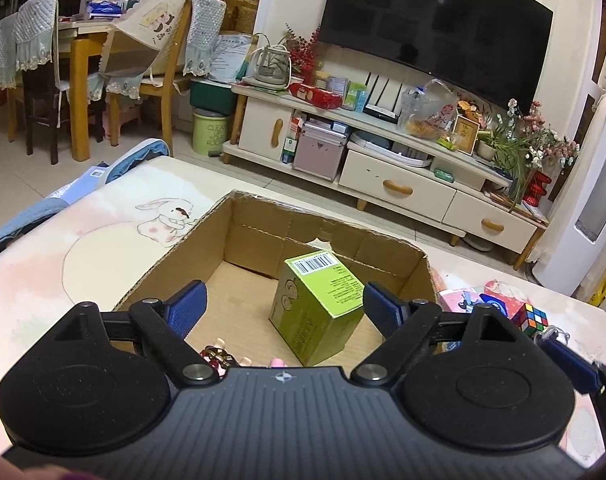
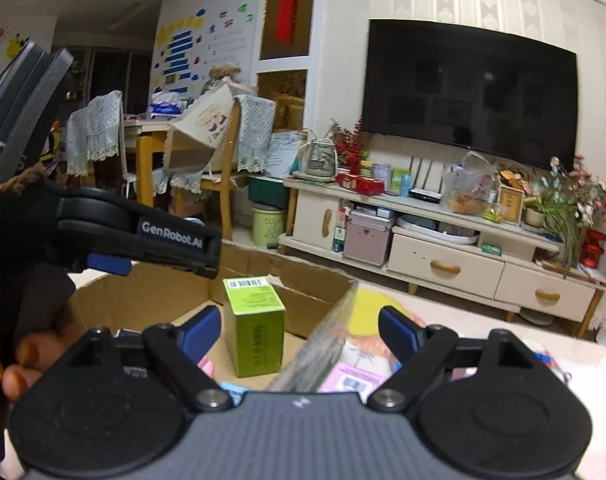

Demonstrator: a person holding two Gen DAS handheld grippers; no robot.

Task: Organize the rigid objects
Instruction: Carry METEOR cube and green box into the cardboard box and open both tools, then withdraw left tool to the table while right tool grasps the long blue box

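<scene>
A: Left gripper (image 1: 283,304) spread wide above cardboard box (image 1: 259,236), pointing down into it. Nothing between blue pads (image 1: 189,306), nothing held.

B: Right gripper (image 2: 299,328)?

A: Also parted, empty. Straddles right wall of box from the right wrist view: one finger over the inside, other over the outside. No contact seen with pads.

B: Task item location?

A: Green carton (image 1: 317,306) standing on box floor, barcode face up, slightly tilted in left view. Near right wall and back corner. Free of both grippers, sits forward of left fingers. Same carton (image 2: 257,328) visible in right view, just ahead of that gripper's left finger.

B: Anything else in box?

A: Small pinkish bits and a dark red piece at near edge, mostly hidden under left gripper body. Cannot identify.

B: Outside box?

A: Rubik's cube (image 1: 531,317) on table right of box, well apart from carton. Pink packet (image 1: 461,300) beside it, closer to box wall. Table cover (image 1: 103,240) with rabbit print to the left.

B: Hand visible?

A: Fingers (image 2: 27,354) at left edge of right view, gripping left tool's handle.
</scene>
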